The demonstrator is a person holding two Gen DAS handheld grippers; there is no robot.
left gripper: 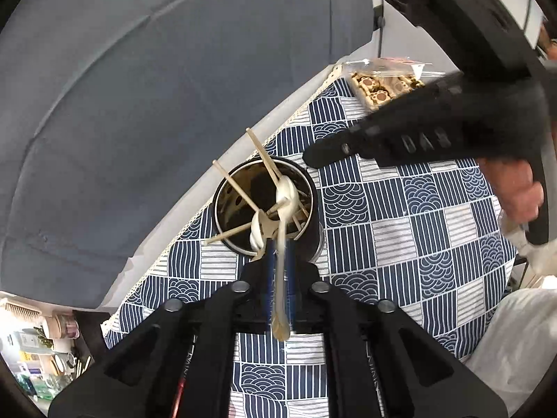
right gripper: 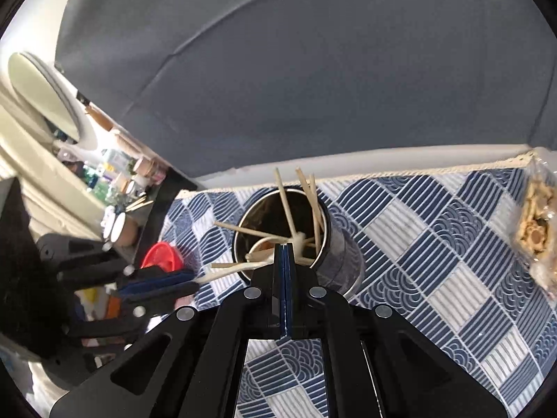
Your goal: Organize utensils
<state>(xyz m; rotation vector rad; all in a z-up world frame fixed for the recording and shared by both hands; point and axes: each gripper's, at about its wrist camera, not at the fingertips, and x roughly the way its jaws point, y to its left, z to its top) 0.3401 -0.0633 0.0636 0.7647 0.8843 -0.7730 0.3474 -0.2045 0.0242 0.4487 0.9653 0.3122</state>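
A dark metal utensil holder (left gripper: 226, 209) (right gripper: 336, 244) stands on the patterned cloth, holding several wooden chopsticks (left gripper: 263, 155) (right gripper: 285, 202) and a white spoon (left gripper: 257, 233). My left gripper (left gripper: 282, 249) (right gripper: 189, 280) hovers at the holder's near rim. A second pale spoon (left gripper: 281, 299) (right gripper: 226, 271) lies blurred between its blue pads, bowl over the holder's mouth. The pads stand slightly apart from its handle. My right gripper (right gripper: 285, 254) (left gripper: 310, 156) is shut and empty, just above the holder's rim on the other side.
A blue-and-white tablecloth (left gripper: 400, 237) (right gripper: 435, 244) covers the table. A bag of snacks (left gripper: 383, 83) (right gripper: 536, 223) lies at its far corner. A red lid (right gripper: 162, 254) and cluttered shelves (right gripper: 122, 181) are to the left. A grey cushion (left gripper: 139, 87) lies behind.
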